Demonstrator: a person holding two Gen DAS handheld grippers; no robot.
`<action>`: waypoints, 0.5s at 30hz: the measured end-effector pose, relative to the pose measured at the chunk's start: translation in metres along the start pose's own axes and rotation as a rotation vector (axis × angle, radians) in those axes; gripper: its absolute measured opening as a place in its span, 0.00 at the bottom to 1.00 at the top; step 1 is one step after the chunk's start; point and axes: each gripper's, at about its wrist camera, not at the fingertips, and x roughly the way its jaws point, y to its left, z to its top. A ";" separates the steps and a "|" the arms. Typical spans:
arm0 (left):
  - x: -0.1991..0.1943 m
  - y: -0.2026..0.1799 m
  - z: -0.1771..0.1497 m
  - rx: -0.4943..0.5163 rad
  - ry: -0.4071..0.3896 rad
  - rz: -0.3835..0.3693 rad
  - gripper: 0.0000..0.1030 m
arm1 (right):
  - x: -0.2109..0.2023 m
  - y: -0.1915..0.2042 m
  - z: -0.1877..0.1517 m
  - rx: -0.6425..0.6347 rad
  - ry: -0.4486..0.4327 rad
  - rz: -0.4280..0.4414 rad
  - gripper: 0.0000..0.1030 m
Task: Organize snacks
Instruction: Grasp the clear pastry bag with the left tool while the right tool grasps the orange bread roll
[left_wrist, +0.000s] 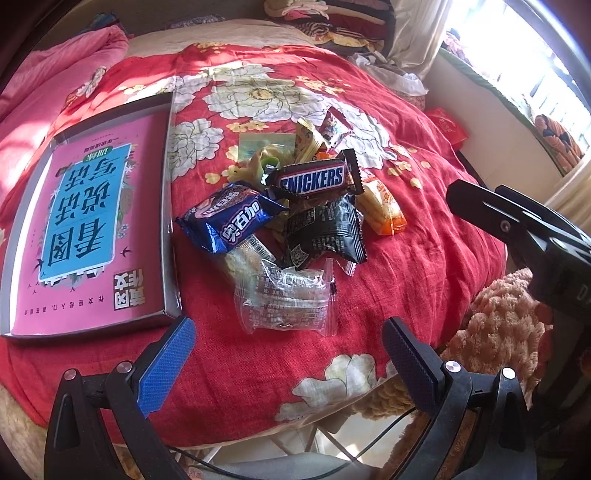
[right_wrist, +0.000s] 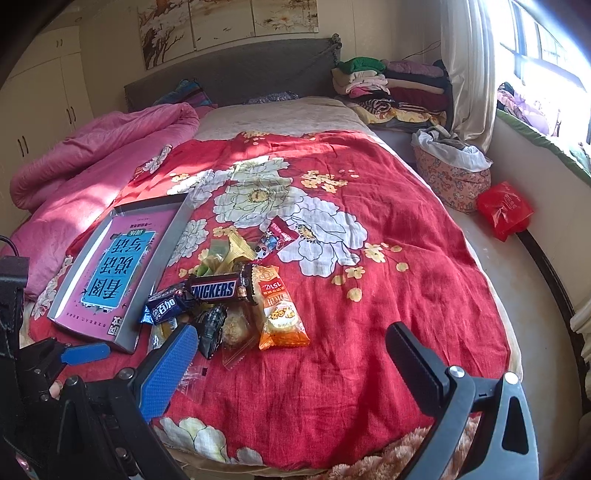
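Snack pile (left_wrist: 295, 206), loose heap on the red floral bedspread (left_wrist: 424, 258), just right of a grey tray (left_wrist: 168, 206) lined with a pink and blue printed sheet. Snickers bar (left_wrist: 314, 179): brown wrapper, on top of the heap, label up. Blue biscuit packet (left_wrist: 231, 218): white characters, tilted, left of the bar. Black sachet (left_wrist: 325, 232): crumpled, under the bar. Orange packet (left_wrist: 382, 206): right edge. Clear wrapped cake (left_wrist: 286, 299): nearest side. Red candy wrapper (left_wrist: 334, 127) and yellow wrappers (left_wrist: 308, 142): far side.
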 end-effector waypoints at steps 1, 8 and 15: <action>0.002 -0.001 0.000 -0.001 0.002 0.006 0.98 | 0.009 -0.002 0.003 -0.005 0.030 0.003 1.00; 0.017 -0.001 0.004 -0.015 0.009 0.042 0.95 | 0.066 -0.011 0.010 -0.050 0.168 0.067 1.00; 0.026 -0.003 0.006 -0.009 0.006 0.060 0.91 | 0.092 -0.013 0.015 -0.095 0.226 0.068 0.88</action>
